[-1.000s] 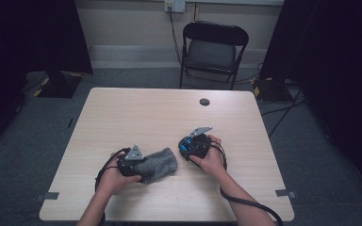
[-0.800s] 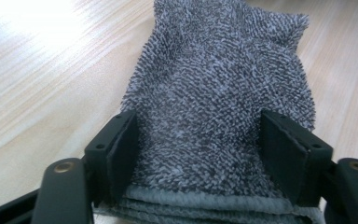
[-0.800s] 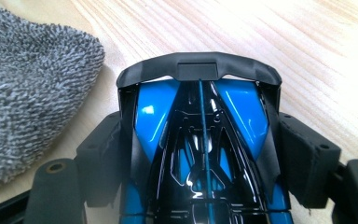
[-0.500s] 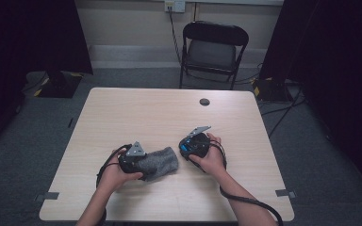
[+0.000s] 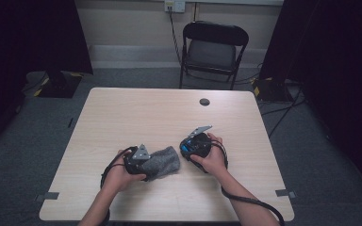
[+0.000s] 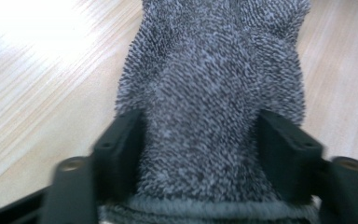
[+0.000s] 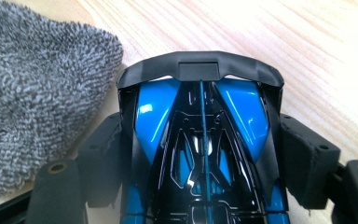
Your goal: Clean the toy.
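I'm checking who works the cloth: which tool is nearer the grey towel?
Left. The left tool has its jaws around the grey towel, just closing; the right tool sits beside it, gripping the blue toy car.

A: Here's the counter point(image 5: 122, 113), a pale wood-grain top, square with rounded corners, standing on grey carpet.

B: And what's lying on it?

A: Near the front edge, a fuzzy grey cloth point(image 5: 162, 162), spread flat on the wood. Just beside it, to the right, a glossy blue and black toy car point(image 5: 191, 146), very close to the cloth.

B: Anything further back?

A: A small dark round disc point(image 5: 204, 101) near the far edge, well apart from the other two.
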`<action>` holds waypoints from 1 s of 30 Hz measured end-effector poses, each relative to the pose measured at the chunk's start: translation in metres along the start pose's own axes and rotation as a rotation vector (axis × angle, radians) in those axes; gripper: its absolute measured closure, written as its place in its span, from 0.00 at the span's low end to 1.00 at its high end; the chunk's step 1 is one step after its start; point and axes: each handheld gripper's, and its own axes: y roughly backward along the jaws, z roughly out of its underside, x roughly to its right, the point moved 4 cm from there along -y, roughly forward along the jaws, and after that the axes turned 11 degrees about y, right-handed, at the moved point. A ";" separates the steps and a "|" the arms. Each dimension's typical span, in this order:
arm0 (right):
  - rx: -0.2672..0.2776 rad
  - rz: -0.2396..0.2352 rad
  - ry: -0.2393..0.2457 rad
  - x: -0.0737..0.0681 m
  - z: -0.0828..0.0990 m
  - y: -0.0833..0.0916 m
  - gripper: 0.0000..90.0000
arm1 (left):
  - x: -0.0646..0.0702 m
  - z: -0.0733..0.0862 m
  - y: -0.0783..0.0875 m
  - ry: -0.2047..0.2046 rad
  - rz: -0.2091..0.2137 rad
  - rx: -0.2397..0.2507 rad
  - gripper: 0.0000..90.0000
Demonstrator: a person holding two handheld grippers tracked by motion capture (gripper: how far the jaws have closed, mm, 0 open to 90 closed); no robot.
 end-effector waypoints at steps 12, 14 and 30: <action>0.031 -0.033 0.004 0.002 0.006 0.015 0.28 | -0.006 -0.004 0.013 0.149 -0.027 0.073 0.77; 0.046 -0.035 0.010 0.001 0.004 0.019 0.28 | -0.010 -0.007 0.018 0.167 -0.044 0.102 0.77; 0.140 -0.085 0.082 -0.020 -0.028 0.053 0.28 | -0.031 -0.057 0.024 0.269 -0.173 0.130 0.77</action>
